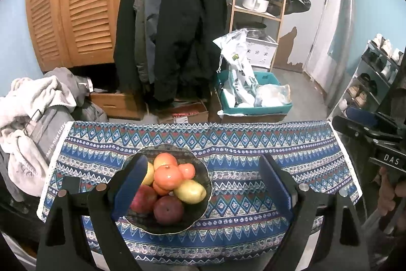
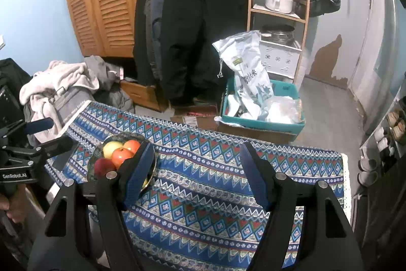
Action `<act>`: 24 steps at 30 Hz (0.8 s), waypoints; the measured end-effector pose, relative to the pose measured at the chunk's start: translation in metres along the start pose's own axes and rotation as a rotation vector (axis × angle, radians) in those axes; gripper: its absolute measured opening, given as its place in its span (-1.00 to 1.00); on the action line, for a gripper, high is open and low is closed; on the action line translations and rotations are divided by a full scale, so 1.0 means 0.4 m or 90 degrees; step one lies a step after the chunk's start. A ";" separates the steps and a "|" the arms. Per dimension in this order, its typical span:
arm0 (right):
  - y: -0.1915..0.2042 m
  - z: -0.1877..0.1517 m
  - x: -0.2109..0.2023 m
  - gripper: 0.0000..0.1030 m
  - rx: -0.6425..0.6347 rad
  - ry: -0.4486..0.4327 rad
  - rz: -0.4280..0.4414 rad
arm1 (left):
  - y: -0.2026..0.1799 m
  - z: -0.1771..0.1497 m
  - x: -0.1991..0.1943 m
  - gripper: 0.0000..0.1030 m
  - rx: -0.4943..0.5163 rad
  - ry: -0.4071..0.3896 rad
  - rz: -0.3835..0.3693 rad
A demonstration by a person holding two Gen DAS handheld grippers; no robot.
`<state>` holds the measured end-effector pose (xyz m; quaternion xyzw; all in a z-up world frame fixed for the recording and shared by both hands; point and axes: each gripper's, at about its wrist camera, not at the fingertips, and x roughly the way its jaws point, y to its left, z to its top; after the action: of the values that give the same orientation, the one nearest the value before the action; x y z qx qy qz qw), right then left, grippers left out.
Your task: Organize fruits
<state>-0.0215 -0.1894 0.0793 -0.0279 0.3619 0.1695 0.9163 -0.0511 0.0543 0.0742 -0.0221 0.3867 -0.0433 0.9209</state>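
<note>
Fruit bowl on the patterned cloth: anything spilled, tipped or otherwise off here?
Nothing stands out. The bowl sits flat on the tablecloth, all fruit piled inside, none loose on the cloth. Both the left gripper and right gripper are open and empty.

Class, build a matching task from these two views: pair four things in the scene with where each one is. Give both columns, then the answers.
1. fruit
2. white pot
3. rice bag
4. black coat

A. in the teal bin
B. in the dark bowl
C. hanging beside the louvred wooden doors
D. on the wooden shelf

Pairs: 1-B, 2-D, 3-A, 4-C
</note>
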 end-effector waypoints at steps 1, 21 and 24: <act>0.000 0.001 0.000 0.37 0.000 0.000 0.000 | 0.000 0.000 0.000 0.77 0.001 0.000 0.002; 0.006 -0.004 0.002 0.38 -0.001 0.002 0.001 | 0.000 0.005 -0.002 0.93 0.012 -0.004 0.054; 0.007 -0.007 0.003 0.43 -0.003 0.003 0.001 | -0.001 0.003 -0.001 0.93 0.010 0.001 0.048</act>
<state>-0.0237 -0.1868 0.0767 -0.0301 0.3635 0.1706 0.9154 -0.0504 0.0541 0.0752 -0.0002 0.3879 -0.0118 0.9216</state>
